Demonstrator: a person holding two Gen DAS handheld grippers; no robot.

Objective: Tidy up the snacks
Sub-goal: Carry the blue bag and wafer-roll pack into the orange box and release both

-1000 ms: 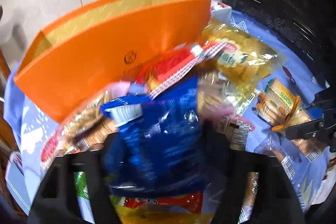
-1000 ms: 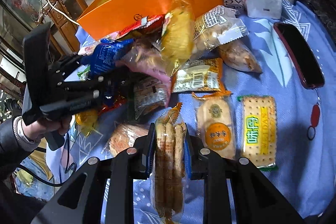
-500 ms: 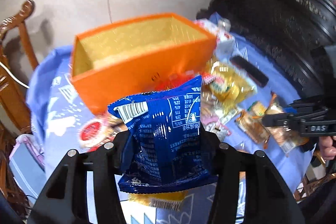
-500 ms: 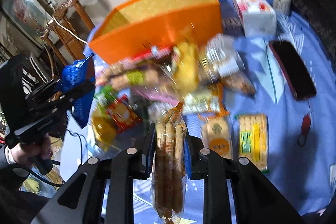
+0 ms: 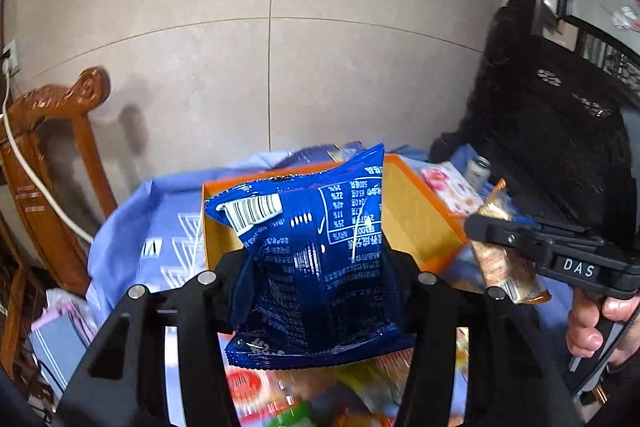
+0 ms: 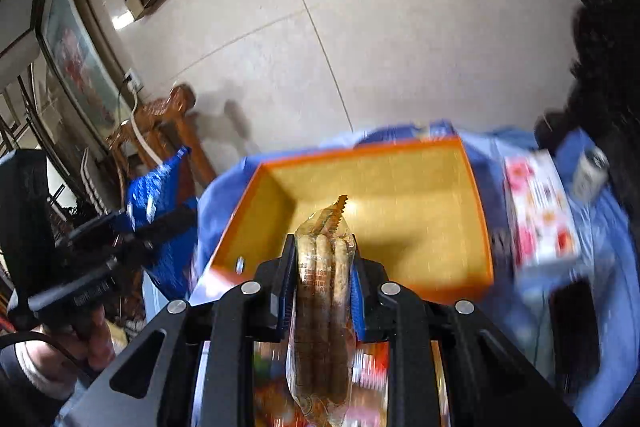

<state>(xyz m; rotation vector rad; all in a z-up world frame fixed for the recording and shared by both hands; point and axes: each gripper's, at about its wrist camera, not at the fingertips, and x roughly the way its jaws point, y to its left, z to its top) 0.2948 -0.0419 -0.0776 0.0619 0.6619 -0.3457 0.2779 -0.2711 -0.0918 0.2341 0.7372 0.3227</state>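
Above the worktop (image 6: 592, 223), draped in a blue patterned cloth, we hold both grippers raised in front of the open orange box (image 6: 476, 211), whose yellow inside faces us.

Our left gripper (image 5: 320, 267) is clenched on a blue snack bag (image 5: 316, 247); its jaws drew in a little just now and both pads press the bag's sides. We see the bag's back, with a white barcode label at its upper left and a nutrition table at its upper right. It stands upright between the fingers and, in the left wrist view, covers much of the box beyond it.

Our right gripper (image 6: 324, 267) is clamped tight on a clear packet of biscuit sticks (image 6: 324, 291), gripped near its upper half with the serrated seal pointing up. In the right wrist view the packet sits in front of the box's near wall, above the worktop. Blurred snack wrappers (image 6: 372, 371) in red, yellow and green lie on the cloth below both grippers.

Just right of the box lies a white carton with pink flower print (image 6: 540, 215), and a small can (image 6: 588, 171) stands beyond it. A dark phone (image 6: 572, 327) rests on the cloth nearer to us. A carved wooden chair (image 5: 52, 155) stands at the left against the tiled wall (image 5: 320, 47).
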